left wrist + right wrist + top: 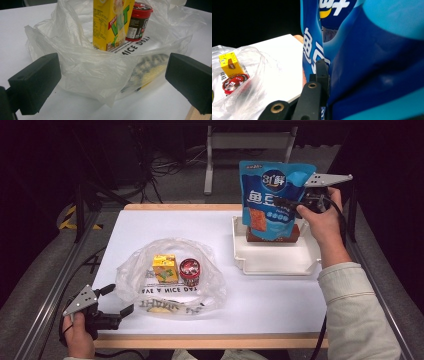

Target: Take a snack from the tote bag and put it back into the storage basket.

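Note:
A blue snack pouch point(269, 200) hangs upright over the white tray point(276, 261), with my right gripper point(289, 206) shut on its right edge; up close the pouch point(372, 62) covers the right gripper view. A clear plastic bag point(170, 277) lies on the white table, holding a yellow drink carton point(164, 268) and a red-lidded cup point(189, 271). My left gripper point(117, 301) rests open at the table's near left corner, just in front of the bag point(95, 67), nothing between its fingers point(35, 80). The carton point(111, 23) and cup point(138, 21) stand upright.
A brown block-like item point(272, 236) sits in the tray beneath the pouch. A yellow-and-dark packet point(147, 71) lies under the bag's near fold. The table's wooden front edge point(210, 340) runs along the bottom. Cables and a metal stand lie on the floor beyond.

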Demonstrator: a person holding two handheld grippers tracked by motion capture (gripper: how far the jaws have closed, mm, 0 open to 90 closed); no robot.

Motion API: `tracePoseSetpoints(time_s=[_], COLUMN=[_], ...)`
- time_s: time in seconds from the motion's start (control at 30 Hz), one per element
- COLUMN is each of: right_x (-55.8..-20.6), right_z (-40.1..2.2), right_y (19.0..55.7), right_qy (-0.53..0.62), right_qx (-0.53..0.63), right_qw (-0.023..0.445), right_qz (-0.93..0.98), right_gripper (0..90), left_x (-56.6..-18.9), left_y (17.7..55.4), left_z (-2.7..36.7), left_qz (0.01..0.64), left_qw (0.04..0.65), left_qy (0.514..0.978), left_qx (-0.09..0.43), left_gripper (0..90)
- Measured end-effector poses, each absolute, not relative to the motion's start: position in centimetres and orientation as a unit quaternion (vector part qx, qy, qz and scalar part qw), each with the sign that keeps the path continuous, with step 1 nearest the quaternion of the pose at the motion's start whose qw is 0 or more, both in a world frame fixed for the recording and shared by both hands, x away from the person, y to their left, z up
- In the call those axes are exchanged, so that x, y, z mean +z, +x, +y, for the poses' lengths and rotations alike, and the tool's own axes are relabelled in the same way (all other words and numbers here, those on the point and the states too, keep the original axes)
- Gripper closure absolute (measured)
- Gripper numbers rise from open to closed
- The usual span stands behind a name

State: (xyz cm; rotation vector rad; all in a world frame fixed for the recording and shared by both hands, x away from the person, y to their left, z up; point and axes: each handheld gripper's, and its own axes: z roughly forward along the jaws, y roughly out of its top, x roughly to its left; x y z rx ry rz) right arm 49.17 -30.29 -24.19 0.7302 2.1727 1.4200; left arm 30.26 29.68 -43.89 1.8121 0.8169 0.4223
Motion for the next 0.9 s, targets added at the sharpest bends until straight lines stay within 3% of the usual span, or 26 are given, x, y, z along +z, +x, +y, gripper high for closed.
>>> tracePoseSetpoints(time_s=[0.9], right_x=[-27.8], right_z=[-31.1], right_y=[50.4], right_qy=[0.293], right_qx=[0.499], right_qw=[0.194], right_qz=[0.792], right_gripper=[86.9], left_x=[-44.0], left_y=[30.3], left_z=[29.7], left_qz=[0.342], left_qw=[0.525], left_qy=[0.76], left_qx=[0.173], left_gripper=[0.8])
